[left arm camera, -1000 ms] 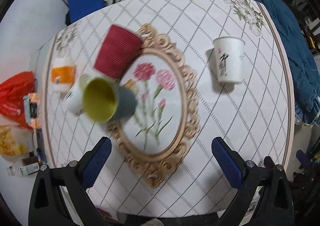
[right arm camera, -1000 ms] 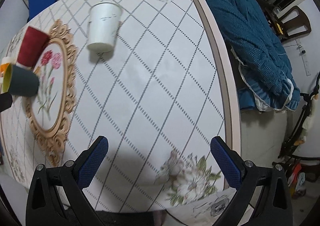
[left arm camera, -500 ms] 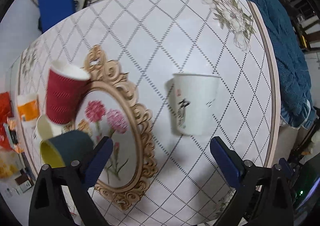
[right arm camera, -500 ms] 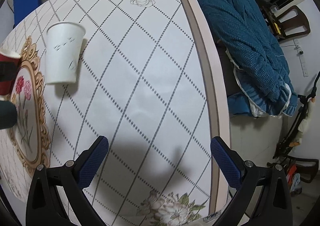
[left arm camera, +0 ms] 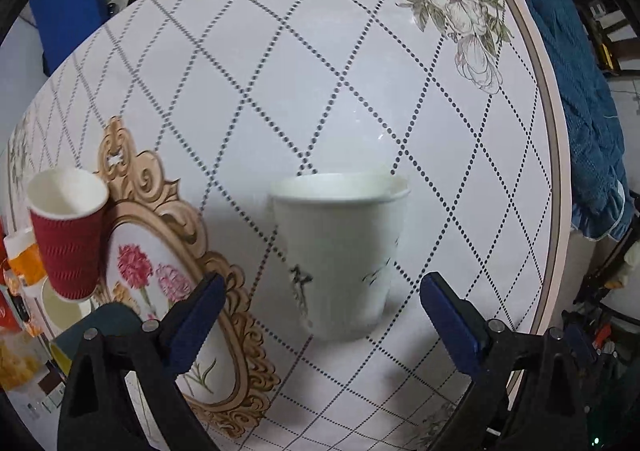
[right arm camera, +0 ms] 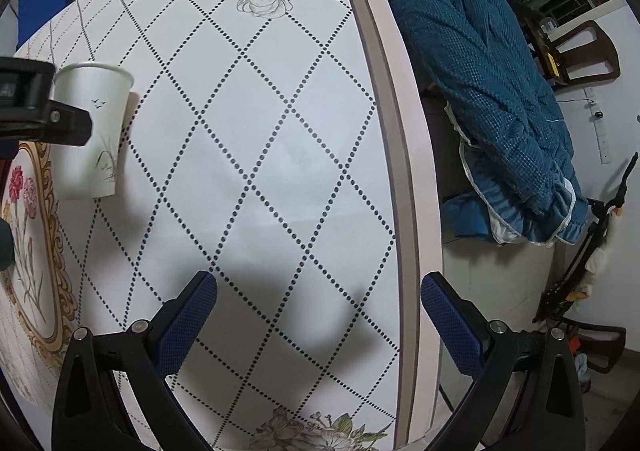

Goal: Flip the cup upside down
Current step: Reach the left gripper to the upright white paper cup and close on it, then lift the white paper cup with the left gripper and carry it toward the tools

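A white paper cup [left arm camera: 340,251] with dark ink markings stands upright, mouth up, on the table. My left gripper [left arm camera: 320,311] is open, its blue pads on either side of the cup's lower part, not touching it. The same cup shows in the right wrist view [right arm camera: 90,135] at the far left, partly behind the left gripper's black body [right arm camera: 36,103]. My right gripper [right arm camera: 318,323] is open and empty above the bare tablecloth, well to the right of the cup.
A red ribbed paper cup [left arm camera: 68,235] stands upright at the left by an ornate gold-framed flower mat [left arm camera: 168,279]. A dark mug [left arm camera: 108,319], a white cup and an orange bottle [left arm camera: 24,259] lie beyond it. The table edge [right arm camera: 400,171] runs at the right, with a blue quilt [right arm camera: 480,71] past it.
My left gripper has swung right and come in low, so the white cup now sits between its pads. My right gripper has moved a little nearer to the table.
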The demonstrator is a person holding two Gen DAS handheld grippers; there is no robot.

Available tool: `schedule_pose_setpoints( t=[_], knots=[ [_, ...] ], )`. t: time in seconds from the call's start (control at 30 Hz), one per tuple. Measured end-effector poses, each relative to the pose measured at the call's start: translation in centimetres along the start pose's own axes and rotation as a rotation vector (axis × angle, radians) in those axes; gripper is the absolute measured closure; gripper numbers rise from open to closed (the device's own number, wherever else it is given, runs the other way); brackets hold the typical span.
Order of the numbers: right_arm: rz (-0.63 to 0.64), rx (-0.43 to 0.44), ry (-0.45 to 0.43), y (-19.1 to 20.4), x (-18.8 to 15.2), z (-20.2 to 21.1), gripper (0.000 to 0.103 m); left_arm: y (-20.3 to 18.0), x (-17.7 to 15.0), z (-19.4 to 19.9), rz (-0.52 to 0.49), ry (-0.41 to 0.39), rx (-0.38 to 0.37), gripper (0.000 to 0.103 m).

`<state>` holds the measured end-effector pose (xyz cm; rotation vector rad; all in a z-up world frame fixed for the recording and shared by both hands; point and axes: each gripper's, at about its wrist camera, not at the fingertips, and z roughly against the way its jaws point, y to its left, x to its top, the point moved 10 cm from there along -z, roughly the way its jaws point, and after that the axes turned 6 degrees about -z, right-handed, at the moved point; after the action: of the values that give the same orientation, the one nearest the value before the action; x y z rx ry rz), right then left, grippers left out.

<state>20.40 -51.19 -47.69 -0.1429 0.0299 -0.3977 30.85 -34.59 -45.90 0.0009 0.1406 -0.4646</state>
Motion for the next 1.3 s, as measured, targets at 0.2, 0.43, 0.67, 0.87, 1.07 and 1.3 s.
schedule_pose_setpoints(
  t=[0.2, 0.43, 0.67, 0.87, 1.07, 1.3],
  knots=[
    [0.007, 0.0, 0.004, -0.6, 0.4, -1.0, 0.0, -0.6, 0.7, -1.6, -0.042, -0.004, 0.02, 0.013],
    [0.015, -0.003, 0.003, -0.7, 0.6, -1.1, 0.0, -0.9, 0.9, -2.8, -0.06, -0.019, 0.031, 0.042],
    [0.013, -0.001, 0.001, -0.4, 0.7, -0.6, 0.0, -0.4, 0.0, -1.0, -0.058, -0.059, 0.036, 0.043],
    [0.019, 0.019, 0.002, 0.3, 0.2, 0.4, 0.0, 0.4, -1.6, 1.3, -0.042, -0.08, 0.017, 0.044],
    [0.027, 0.055, -0.007, 1.5, -1.4, 2.3, 0.0, 2.1, -4.4, 4.7, -0.035, -0.107, 0.016, 0.044],
    [0.029, 0.102, -0.026, 3.8, -4.6, 5.4, 0.0, 5.4, -11.0, 5.7, -0.016, -0.124, 0.023, 0.044]
  ],
)
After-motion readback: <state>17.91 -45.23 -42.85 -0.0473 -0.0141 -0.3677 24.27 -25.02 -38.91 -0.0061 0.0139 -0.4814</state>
